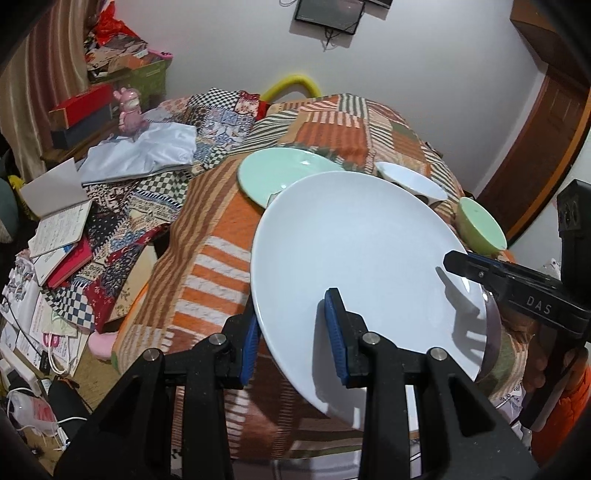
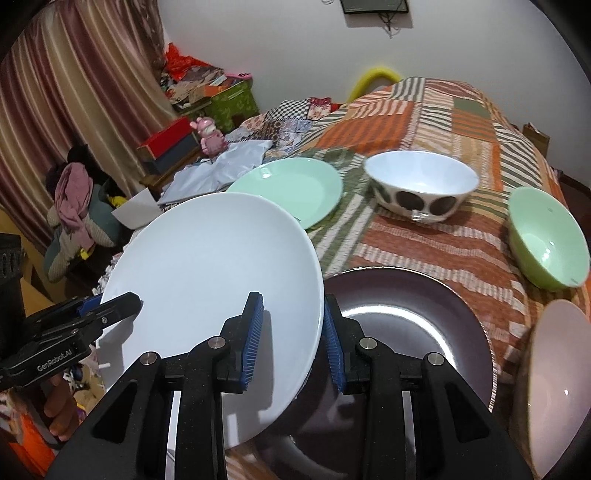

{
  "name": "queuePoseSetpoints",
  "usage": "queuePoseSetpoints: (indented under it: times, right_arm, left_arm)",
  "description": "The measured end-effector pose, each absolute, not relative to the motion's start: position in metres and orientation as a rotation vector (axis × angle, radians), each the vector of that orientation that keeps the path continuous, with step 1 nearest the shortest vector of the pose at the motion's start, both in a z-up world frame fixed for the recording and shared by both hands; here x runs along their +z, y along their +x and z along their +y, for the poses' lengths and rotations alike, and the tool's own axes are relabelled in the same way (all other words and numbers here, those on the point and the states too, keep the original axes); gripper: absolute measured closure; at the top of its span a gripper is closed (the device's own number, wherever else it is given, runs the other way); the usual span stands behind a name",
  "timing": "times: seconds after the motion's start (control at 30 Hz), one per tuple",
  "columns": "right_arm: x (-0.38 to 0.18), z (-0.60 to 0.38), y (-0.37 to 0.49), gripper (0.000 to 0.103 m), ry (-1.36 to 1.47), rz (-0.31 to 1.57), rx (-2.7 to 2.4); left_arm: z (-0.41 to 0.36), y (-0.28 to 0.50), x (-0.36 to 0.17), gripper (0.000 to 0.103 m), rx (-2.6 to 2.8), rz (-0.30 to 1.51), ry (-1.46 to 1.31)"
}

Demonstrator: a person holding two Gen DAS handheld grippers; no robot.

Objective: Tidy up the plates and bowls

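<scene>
Both grippers clamp white plate [image 2: 210, 280] rims.

dark plate [image 2: 424, 332] half hidden by white plate [image 2: 214, 280]; pink bowl [image 2: 557, 387] cut off

Cluttered room, patchwork-covered table against pale wall

White wall [image 1: 229, 48] carries a dark framed panel [image 1: 328, 14] with dangling cable; striped brown curtain [image 2: 74, 92] hangs at left; wooden door [image 1: 543, 147] stands at right. Orange-striped patchwork cloth [image 2: 424, 110] covers the table. Notebooks [image 1: 59, 229], boxes [image 2: 170, 144] and a pink figurine [image 1: 129, 114] crowd the side surfaces
</scene>
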State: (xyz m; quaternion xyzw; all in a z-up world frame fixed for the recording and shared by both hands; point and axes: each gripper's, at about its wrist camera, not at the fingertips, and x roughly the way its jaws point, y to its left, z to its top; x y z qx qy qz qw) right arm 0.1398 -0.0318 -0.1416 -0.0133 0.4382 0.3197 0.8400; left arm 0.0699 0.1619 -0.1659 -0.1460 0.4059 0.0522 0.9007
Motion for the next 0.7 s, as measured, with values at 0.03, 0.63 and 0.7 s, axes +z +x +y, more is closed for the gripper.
queuePoseSetpoints:
  times: [0.03,0.63,0.7]
  right_arm:
    - [-0.141,-0.034,0.139,0.074,-0.024,0.925,0.671]
    - [-0.148,-0.095,0.128,0.074,0.081,0.930,0.557]
    - [-0.150,-0.101,0.127,0.074,0.091,0.937,0.543]
  left_arm:
    - [0.159,0.071,-0.166,0.070,0.103,0.840,-0.301]
    - [0.105,0.104,-0.169,0.070,-0.005,0.880,-0.246]
    - [0.100,0.109,-0.170,0.070,-0.017,0.889,-0.234]
